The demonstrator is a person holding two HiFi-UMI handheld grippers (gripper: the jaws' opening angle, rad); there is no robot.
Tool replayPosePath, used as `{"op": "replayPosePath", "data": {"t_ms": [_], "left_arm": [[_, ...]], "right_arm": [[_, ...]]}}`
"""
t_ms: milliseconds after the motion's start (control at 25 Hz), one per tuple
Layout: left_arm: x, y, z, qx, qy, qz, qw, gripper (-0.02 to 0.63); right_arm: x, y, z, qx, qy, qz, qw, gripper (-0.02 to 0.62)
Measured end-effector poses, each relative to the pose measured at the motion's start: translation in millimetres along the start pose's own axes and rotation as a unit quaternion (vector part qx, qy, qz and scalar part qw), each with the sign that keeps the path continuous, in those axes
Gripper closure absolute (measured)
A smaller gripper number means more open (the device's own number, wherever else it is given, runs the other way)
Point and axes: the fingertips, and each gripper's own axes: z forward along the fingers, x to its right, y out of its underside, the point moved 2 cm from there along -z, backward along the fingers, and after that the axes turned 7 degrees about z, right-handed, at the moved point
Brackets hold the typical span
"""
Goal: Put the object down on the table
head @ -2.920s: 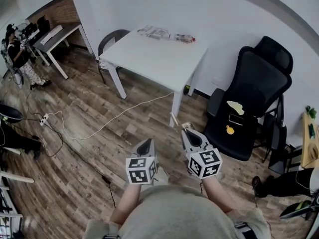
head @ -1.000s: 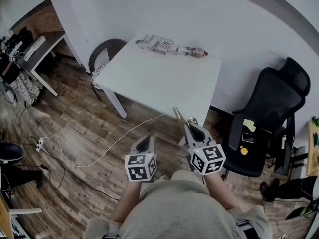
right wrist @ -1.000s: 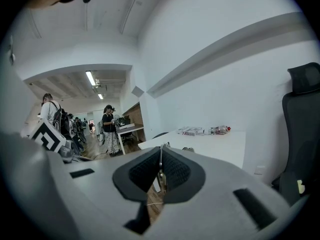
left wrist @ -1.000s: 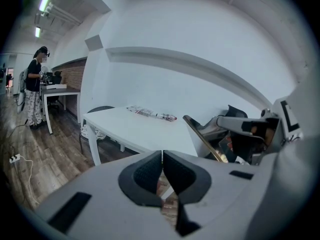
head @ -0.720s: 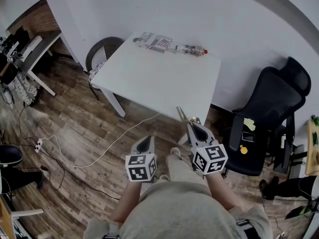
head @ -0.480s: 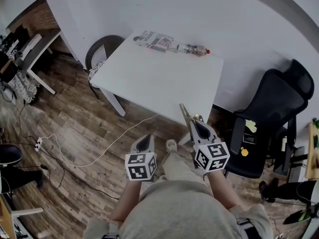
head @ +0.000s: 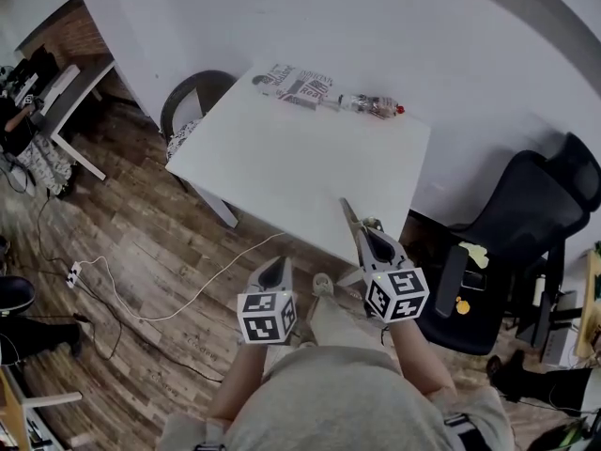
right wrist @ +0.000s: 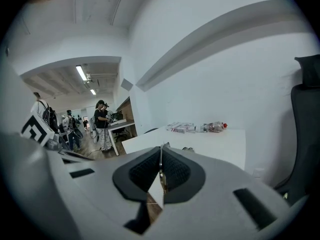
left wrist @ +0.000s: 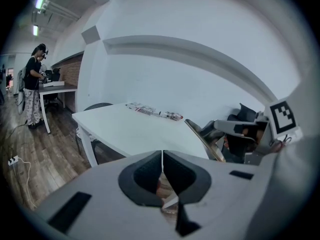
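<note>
metallic and slim, the object point(head: 349, 217) sticks out forward from the right gripper point(head: 366, 237), whose jaws are pressed together on it. in the right gripper view its thin edge runs straight down the line between the two dark pads. from the left gripper view it reads as a long flat strip angled up toward the white table point(head: 291, 153).

the task looks well short of done. the object is in the air, carried in the grip, and its tip reaches about to the table's near edge in the head view without resting on the top. what is left, by my reading, is to bring it over the bare tabletop, lower it until it lies flat, and part the jaws.

the right gripper is held in front of the person's body, pointing ahead and a little downward at the table. the left gripper point(head: 275, 269) sits just beside it, lower in the head view and over the wooden floor point(head: 141, 242), with its jaws pressed together on nothing.

a bottle point(head: 372, 105) and a printed packet point(head: 293, 84) lie along the table's far edge, well apart from the object. a black office chair point(head: 526, 224) stands to the right.
</note>
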Motion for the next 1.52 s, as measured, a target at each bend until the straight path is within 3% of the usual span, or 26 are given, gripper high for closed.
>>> {"op": "replayPosePath", "data": {"t_ms": [720, 1520], "left_arm": [[-11, -17, 74, -0.038, 0.004, 0.003, 0.9993, 0.595], [-17, -18, 99, -0.051, 0.014, 0.008, 0.9985, 0.595]], "right_arm": [[64, 14, 96, -0.050, 0.021, 0.006, 0.999, 0.586], [97, 57, 151, -0.112, 0.046, -0.004, 0.993, 0.586]]}}
